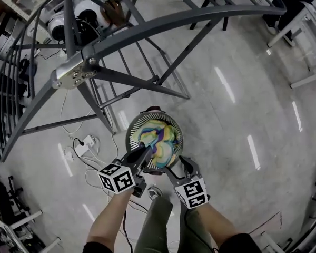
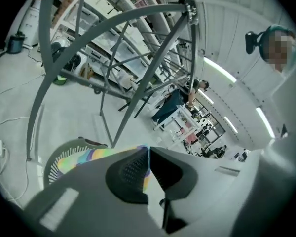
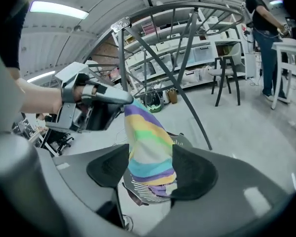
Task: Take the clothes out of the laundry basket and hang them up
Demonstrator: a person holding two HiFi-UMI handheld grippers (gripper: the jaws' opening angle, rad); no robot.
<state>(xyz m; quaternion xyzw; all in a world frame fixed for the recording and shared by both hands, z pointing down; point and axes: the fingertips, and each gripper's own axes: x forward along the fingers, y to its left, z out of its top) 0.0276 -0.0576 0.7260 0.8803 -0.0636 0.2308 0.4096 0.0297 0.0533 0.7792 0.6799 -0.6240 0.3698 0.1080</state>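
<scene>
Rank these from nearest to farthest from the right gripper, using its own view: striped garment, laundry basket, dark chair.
1. striped garment, hanging between the jaws.
2. laundry basket, on the floor just below.
3. dark chair, far back at right.

Legible text, labels, brands, numbers, signs: none are recorded in any view. Square black-and-white coded patterns are borne on the left marker cube (image 1: pixel 117 179) and the right marker cube (image 1: pixel 193 193); no letters or digits can be read in them.
</scene>
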